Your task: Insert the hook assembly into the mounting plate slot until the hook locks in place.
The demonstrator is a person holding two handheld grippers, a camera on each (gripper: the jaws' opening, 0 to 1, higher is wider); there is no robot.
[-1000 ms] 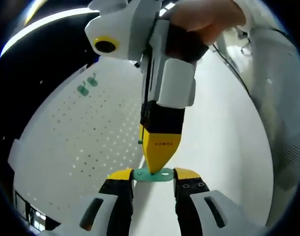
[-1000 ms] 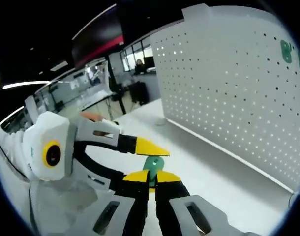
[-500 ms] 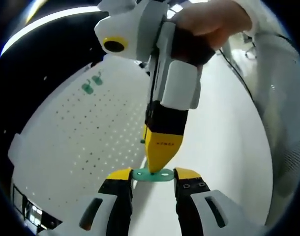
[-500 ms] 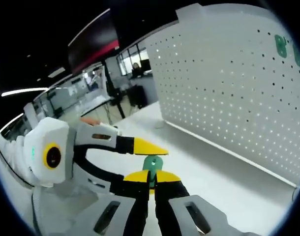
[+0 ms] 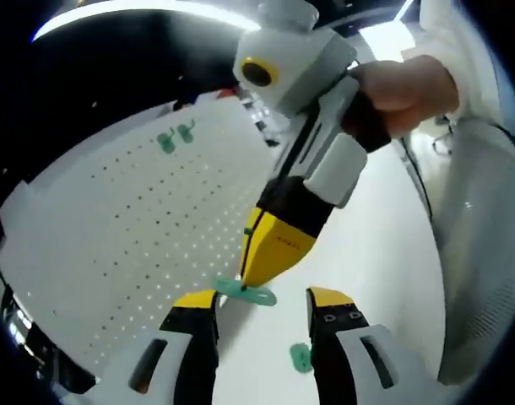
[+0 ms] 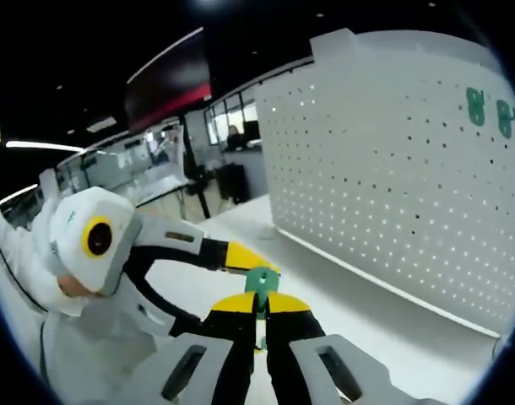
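While right tongs (image 6: 256, 305) pinch plate (image 6: 261, 281).

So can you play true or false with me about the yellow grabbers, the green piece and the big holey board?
1. The right gripper has its jaws closed on the green plate. True.
2. The left gripper is squeezing the green plate tight. False: its jaws stand apart, one on each side of the plate.
3. Two green hooks already hang on the white pegboard. True.
4. The pegboard is lying flat on the table. False: it stands upright at the edge of the white table.
5. Another small green piece lies on the table by the left gripper. True.
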